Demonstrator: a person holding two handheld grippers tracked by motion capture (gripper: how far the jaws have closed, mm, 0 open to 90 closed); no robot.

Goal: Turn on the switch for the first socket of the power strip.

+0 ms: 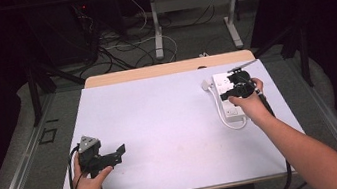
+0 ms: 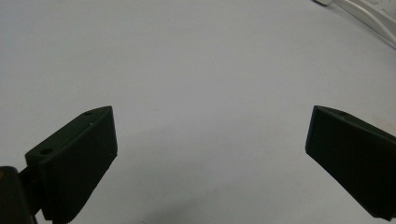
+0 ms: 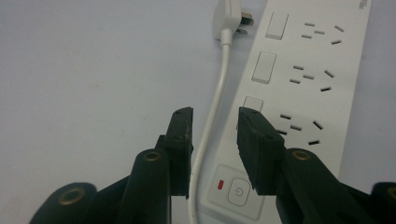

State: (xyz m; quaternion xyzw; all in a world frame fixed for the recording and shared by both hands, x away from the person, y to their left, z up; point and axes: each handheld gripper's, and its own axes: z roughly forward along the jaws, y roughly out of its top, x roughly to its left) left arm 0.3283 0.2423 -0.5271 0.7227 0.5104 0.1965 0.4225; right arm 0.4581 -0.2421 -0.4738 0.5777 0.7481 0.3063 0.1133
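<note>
At 2 o'clock on table: power strip, right tongs over it, narrowly open, empty.
Left tongs: 8 o'clock, wide open, empty.

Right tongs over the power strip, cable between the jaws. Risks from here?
1. The right tongs straddle the white cable beside the strip; closing now would likely pinch the cable rather than a switch.
2. The plug lies loose on the table; tugging the cable could drag it.
3. The left tongs sit open and far off, so nothing steadies the strip.

One white power strip with one plug, and seemingly three rocker switches.
</note>
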